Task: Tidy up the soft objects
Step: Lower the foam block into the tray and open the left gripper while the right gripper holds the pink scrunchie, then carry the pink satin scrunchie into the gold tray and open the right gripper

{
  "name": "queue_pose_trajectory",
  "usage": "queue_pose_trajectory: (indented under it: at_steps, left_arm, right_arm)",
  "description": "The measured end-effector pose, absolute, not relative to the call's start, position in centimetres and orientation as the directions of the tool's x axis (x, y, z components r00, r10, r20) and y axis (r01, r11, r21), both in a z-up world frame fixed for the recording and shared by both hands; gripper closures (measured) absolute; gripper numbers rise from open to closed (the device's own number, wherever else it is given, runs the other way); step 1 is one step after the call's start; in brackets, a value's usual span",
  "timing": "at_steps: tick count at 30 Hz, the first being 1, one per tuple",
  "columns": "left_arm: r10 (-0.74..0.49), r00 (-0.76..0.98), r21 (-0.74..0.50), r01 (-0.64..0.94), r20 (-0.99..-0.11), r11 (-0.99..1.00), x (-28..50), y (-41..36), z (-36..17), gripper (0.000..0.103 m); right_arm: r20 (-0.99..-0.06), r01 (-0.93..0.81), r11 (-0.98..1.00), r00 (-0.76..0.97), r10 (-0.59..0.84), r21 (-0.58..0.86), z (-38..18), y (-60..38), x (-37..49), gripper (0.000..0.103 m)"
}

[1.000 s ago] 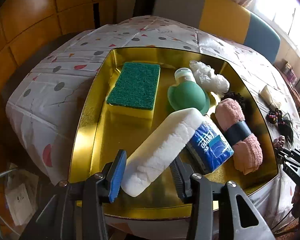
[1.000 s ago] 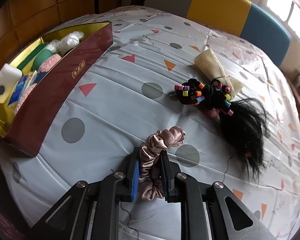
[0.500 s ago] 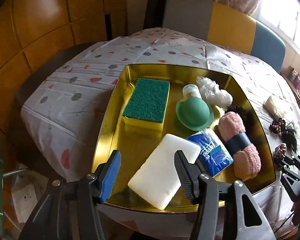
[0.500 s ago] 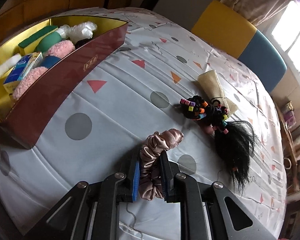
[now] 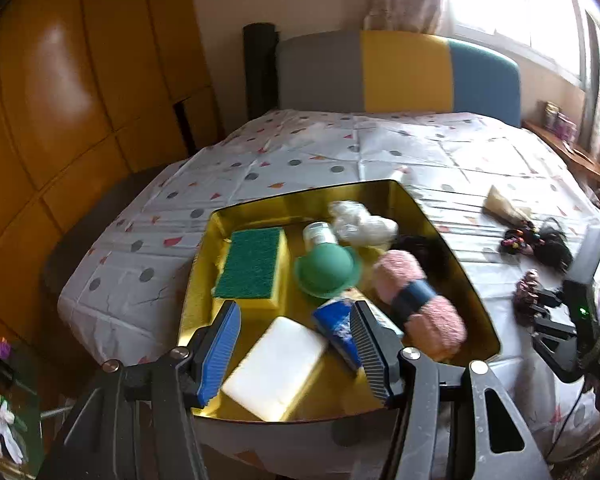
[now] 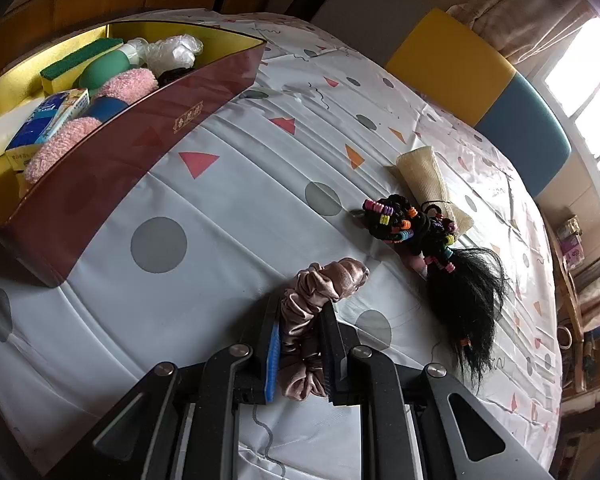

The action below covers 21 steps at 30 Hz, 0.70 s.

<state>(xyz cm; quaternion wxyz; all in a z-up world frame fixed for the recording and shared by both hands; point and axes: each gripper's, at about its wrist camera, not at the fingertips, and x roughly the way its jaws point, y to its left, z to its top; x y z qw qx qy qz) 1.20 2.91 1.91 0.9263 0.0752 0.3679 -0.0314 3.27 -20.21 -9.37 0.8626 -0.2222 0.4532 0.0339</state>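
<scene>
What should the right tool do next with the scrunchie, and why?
Probably carry it left toward the gold tray. The right tool is shut on the pink scrunchie, which is still near the tablecloth, while the left tool is open and holds nothing above the white sponge in the tray.

Ahead of the left tongs [image 5: 294, 354], whose jaws stood wide apart with nothing gripped, the tray [image 5: 452, 248] was crowded: the white block [image 5: 276, 368] lay just beyond the pads, the tissue pack [image 5: 338, 330] beside the right pad, the sponge [image 5: 252, 268] and green dome [image 5: 326, 272] farther ahead, the pink roll [image 5: 420, 304] to the right. Bare tray floor was seen only at the left wall, beside the sponge and block.

Between the right tongs [image 6: 300, 354], clamped on the scrunchie [image 6: 320, 292], and the tray's red wall [image 6: 140, 156] to the left, open cloth [image 6: 204, 216] was left. Ahead to the right, passage was blocked by the hair ties [image 6: 400, 220], wig [image 6: 468, 300] and beige pouch [image 6: 424, 176].
</scene>
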Motion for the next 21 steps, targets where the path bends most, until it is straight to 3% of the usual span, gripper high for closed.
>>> queue_pose_trajectory:
  at_steps: [11,21]
  left_arm:
    - [-0.056,0.741,0.122,0.184,-0.669,0.975,-0.2,0.7,2.2,0.045]
    - [-0.055,0.736,0.065,0.133,-0.675,0.989,0.1,4.0,1.9,0.045]
  right_arm:
    - [-0.797,-0.246,0.908,0.588,-0.138,-0.339,-9.5,-20.4,3.3,0.086]
    - [-0.819,-0.164,0.951,0.560,-0.128,-0.261,-9.2,-21.0,3.6,0.087]
